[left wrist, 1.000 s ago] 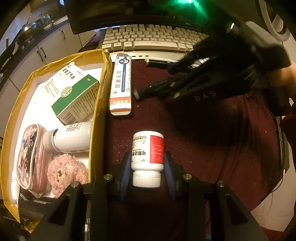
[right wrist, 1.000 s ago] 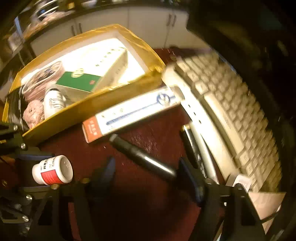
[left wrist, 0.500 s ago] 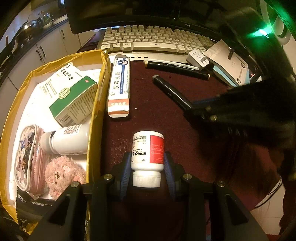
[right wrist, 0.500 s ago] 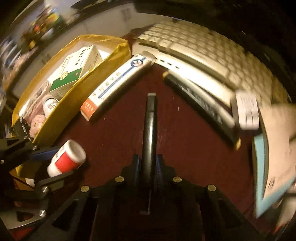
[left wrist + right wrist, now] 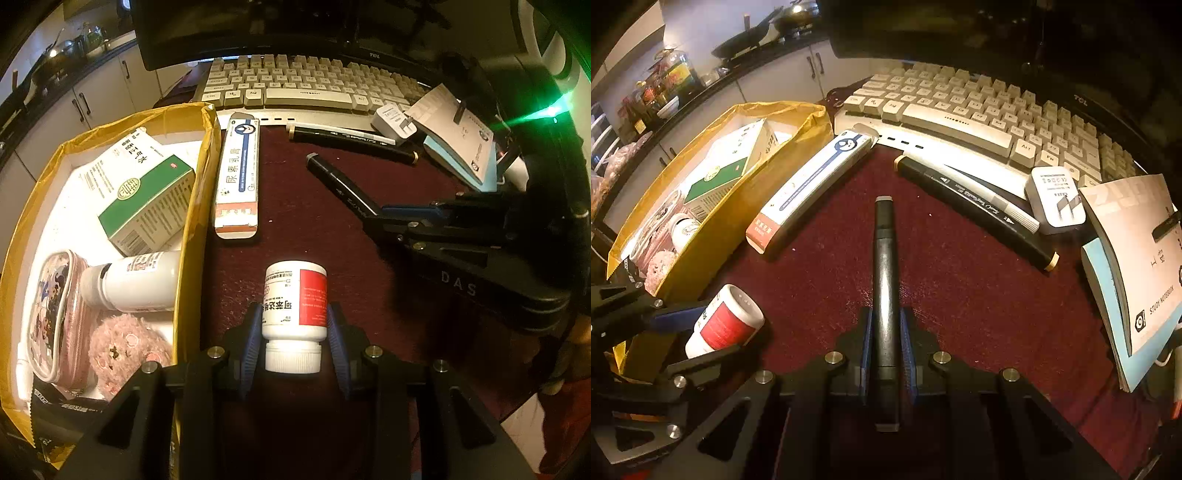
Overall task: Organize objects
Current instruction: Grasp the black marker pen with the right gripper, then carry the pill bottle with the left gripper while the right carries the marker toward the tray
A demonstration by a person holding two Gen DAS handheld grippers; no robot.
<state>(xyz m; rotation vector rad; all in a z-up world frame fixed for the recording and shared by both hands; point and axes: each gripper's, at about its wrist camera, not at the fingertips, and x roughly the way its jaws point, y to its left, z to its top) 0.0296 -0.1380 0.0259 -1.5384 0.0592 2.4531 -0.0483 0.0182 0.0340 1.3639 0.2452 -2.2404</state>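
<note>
My left gripper (image 5: 293,317) is shut on a white pill bottle with a red label (image 5: 295,306), held over the dark red mat beside the yellow box (image 5: 192,229). The bottle also shows in the right wrist view (image 5: 726,323). My right gripper (image 5: 885,332) is shut on a black marker (image 5: 884,266) that points forward over the mat; it also shows in the left wrist view (image 5: 340,184). A long white ointment carton (image 5: 238,173) lies next to the box. Another black marker (image 5: 975,206) lies by the keyboard.
The yellow box holds a green-and-white carton (image 5: 144,195), a white bottle (image 5: 136,280), a pink pouch (image 5: 55,317) and a pink plush (image 5: 125,350). A keyboard (image 5: 979,110), a white charger (image 5: 1056,199) and a notebook (image 5: 1137,273) lie at the back and right.
My right gripper closed on the black marker and pulled back to the right with it, turning it to point forward. My left gripper kept still with the bottle.
</note>
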